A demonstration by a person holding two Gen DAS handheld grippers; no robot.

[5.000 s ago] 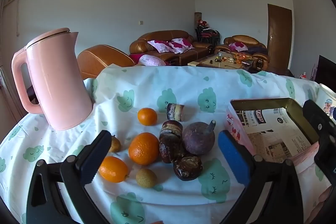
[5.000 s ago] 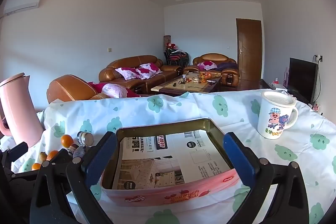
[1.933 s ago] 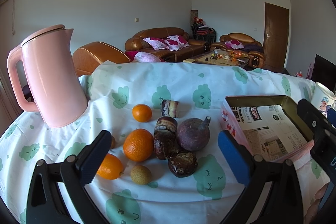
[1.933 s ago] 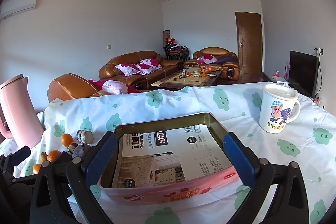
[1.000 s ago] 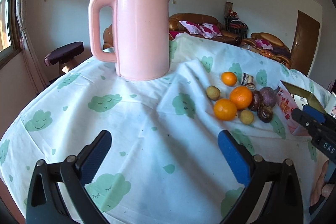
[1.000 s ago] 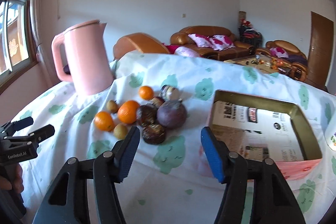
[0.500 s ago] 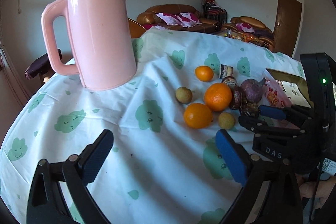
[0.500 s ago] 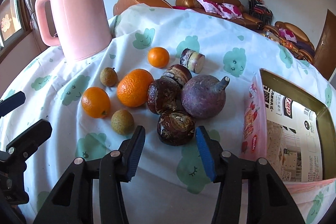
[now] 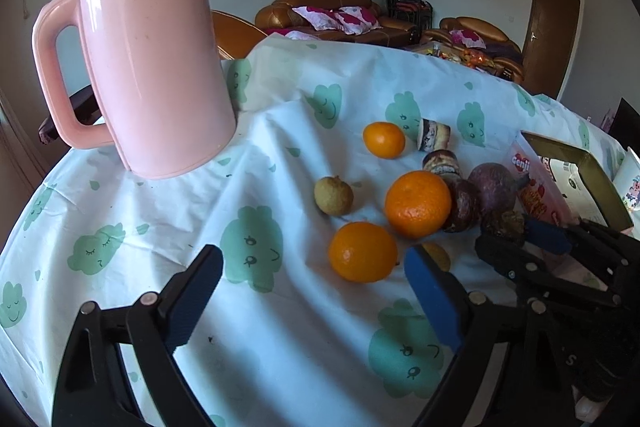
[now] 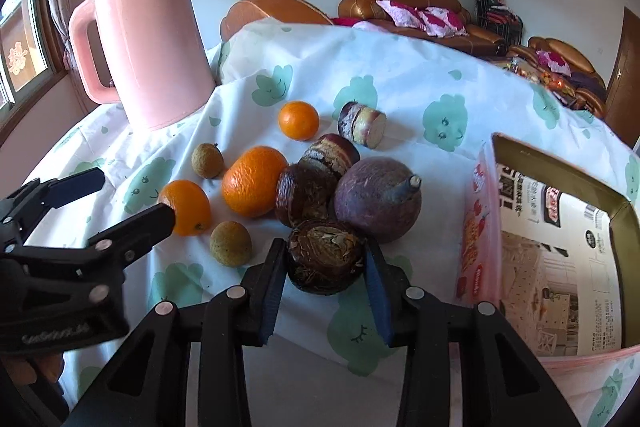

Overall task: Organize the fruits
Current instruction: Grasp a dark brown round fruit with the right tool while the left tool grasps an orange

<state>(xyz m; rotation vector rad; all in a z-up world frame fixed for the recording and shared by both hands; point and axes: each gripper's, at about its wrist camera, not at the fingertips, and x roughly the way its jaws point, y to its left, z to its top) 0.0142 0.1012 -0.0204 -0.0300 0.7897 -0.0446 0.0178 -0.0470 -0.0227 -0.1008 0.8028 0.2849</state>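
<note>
A pile of fruit lies on the cloud-print tablecloth (image 10: 400, 83): a big orange (image 10: 254, 181), two smaller oranges (image 10: 188, 207) (image 10: 299, 120), two small brown-green fruits (image 10: 231, 243) (image 10: 207, 159), a purple round fruit with a stem (image 10: 378, 199) and several dark brown ones. My right gripper (image 10: 325, 269) has its blue pads against both sides of the nearest dark brown fruit (image 10: 325, 255), which rests on the cloth. My left gripper (image 9: 316, 287) is open and empty, just short of the near orange (image 9: 362, 251). The box (image 10: 560, 227) stands at the right.
A tall pink kettle (image 9: 156, 67) stands at the back left of the fruit. The box is a pink-sided tray lined with printed paper, open at the top. A mug edge (image 9: 630, 183) shows behind the box. The table edge drops off toward the sofas.
My right gripper has moved forward and closed in around the nearest dark brown fruit. My left gripper has come closer to the oranges and stays open.
</note>
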